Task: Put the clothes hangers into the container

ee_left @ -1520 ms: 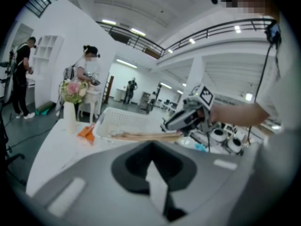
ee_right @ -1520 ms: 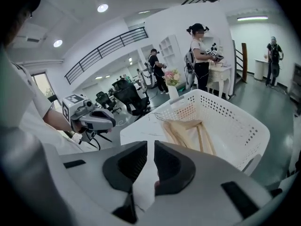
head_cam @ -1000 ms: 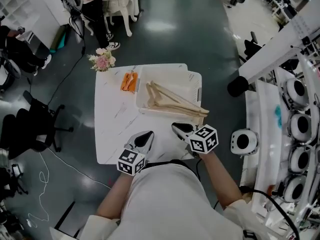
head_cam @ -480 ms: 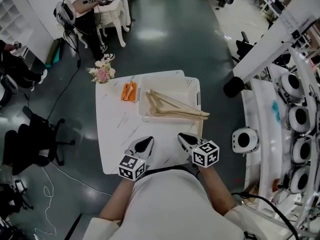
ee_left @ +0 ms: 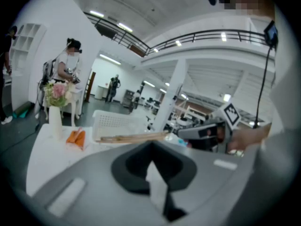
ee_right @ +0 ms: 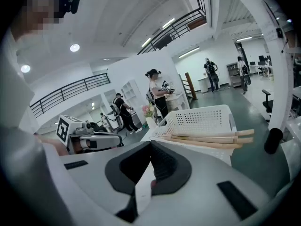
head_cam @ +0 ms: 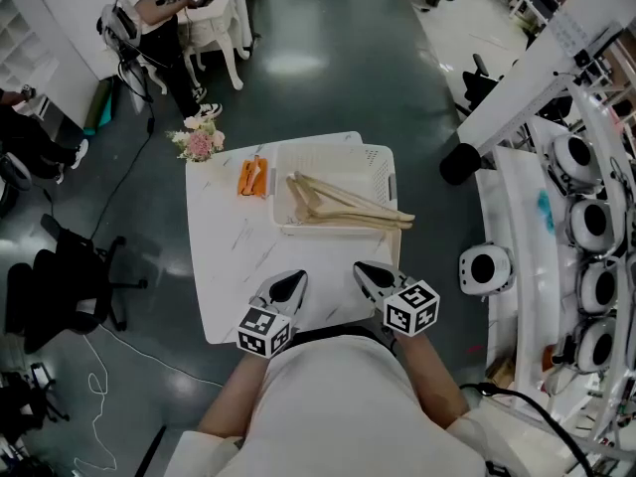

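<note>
Several wooden clothes hangers (head_cam: 343,210) lie in the white perforated basket (head_cam: 333,150) at the table's far right, their ends sticking out over its right rim. My left gripper (head_cam: 288,288) and right gripper (head_cam: 373,278) hover side by side over the near edge of the white table (head_cam: 229,256), well short of the basket. Both are shut with nothing between their jaws. The right gripper view looks at the basket (ee_right: 202,121) and hangers (ee_right: 211,138) from the side. In the left gripper view the hangers (ee_left: 134,136) lie beyond my shut jaws.
An orange object (head_cam: 253,175) lies left of the basket. A vase of flowers (head_cam: 199,142) stands at the table's far left corner. White machinery (head_cam: 586,227) stands close on the right, office chairs (head_cam: 60,266) on the left. A person (head_cam: 164,28) stands far behind.
The right gripper has shifted a little near the table's front edge and the head view has tilted slightly. The hangers and basket lie as before.
</note>
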